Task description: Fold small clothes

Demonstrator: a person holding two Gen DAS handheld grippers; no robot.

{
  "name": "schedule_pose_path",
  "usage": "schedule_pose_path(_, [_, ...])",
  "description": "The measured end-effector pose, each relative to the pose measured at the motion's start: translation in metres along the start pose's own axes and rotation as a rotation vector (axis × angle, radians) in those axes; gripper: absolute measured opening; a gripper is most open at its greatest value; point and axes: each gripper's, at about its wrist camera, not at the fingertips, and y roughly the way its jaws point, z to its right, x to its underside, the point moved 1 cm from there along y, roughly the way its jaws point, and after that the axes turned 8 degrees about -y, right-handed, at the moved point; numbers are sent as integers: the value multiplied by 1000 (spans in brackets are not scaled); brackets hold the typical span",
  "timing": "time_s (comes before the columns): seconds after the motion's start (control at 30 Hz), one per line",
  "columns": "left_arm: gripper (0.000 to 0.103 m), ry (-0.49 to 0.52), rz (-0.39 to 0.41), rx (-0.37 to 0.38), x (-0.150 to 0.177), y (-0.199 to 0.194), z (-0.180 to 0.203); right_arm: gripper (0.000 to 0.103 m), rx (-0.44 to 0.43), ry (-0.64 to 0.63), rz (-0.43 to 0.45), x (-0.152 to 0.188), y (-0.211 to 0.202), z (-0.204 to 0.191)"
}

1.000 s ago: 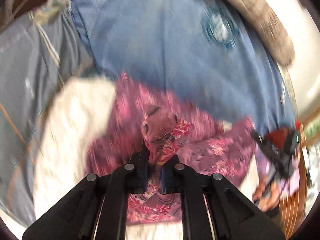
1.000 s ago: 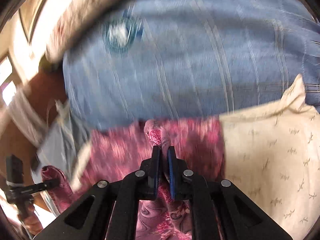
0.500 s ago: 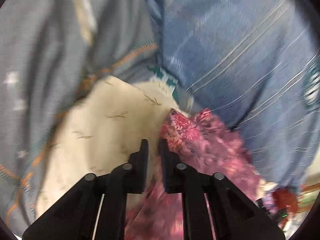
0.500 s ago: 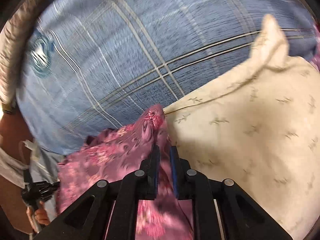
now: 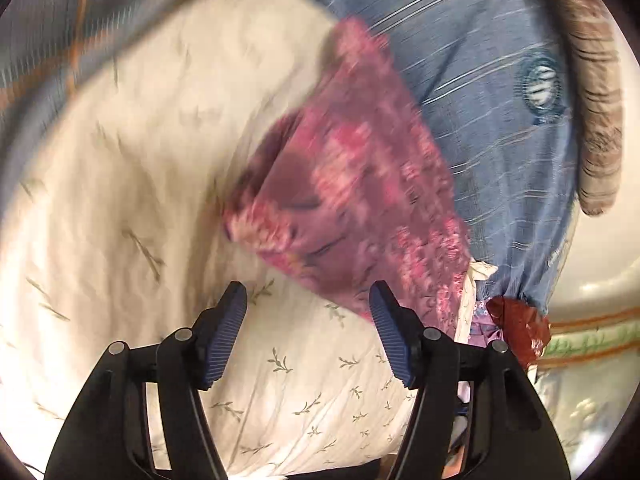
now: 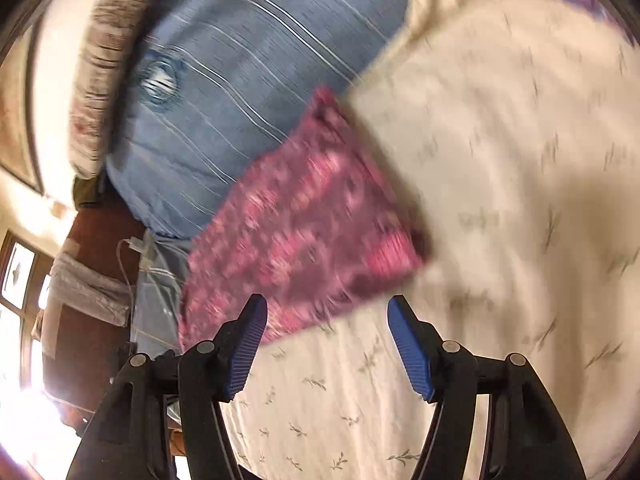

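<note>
Bedding filled both views: a cream sheet (image 5: pixel 120 184) with small leaf sprigs over a blue striped cover (image 5: pixel 472 92), and on the sheet lay the pink cloth (image 5: pixel 352 200), folded into a rough wedge, one edge reaching onto the blue. Both tongs were released and held nothing! The left gripper (image 5: pixel 308 324) hovered just short of the cloth's near edge, jaws spread wide; the right gripper (image 6: pixel 326 334) did likewise, the cloth (image 6: pixel 304 232) ahead and slightly left. Its long axis ran diagonally away from both, neither clearly nearer. Motion blur smeared the print and fold lines; whether layers lined up was impossible to tell.
</note>
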Motion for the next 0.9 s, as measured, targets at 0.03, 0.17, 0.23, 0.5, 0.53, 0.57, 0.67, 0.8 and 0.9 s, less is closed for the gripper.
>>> schedule_pose_path(0.03, [63, -4, 0, -3, 0, 3, 1, 65, -2, 35, -15, 3, 9, 5])
schedule_pose_path(0.17, [64, -8, 60, -5, -13, 7, 20, 65, -42, 111, 63, 0, 28, 17])
schedule_pose_path(0.23, [65, -39, 66, -10, -26, 22, 24, 64, -69, 167, 136, -9, 35, 24])
schedule_pose_path(0.5, [14, 17, 207, -124, -20, 18, 49, 11, -62, 204, 142, -29, 50, 27])
schedule_pose_path(0.53, [14, 42, 222, -134, -16, 15, 53, 7, -72, 189, 147, -29, 43, 25])
schedule_pose_path(0.57, [13, 82, 244, -154, -4, 8, 58, 6, -81, 165, 151, -27, 34, 21])
schedule_pose_path(0.67, [13, 134, 266, -166, 24, -7, 63, 6, -133, 128, 153, -18, 4, 11])
schedule_pose_path(0.8, [13, 91, 197, -127, 63, -27, 40, 6, -197, 108, 155, 8, -33, 7])
schedule_pose_path(0.9, [13, 46, 118, -94, 95, -42, 15, 6, -228, 135, 142, 40, -68, 17])
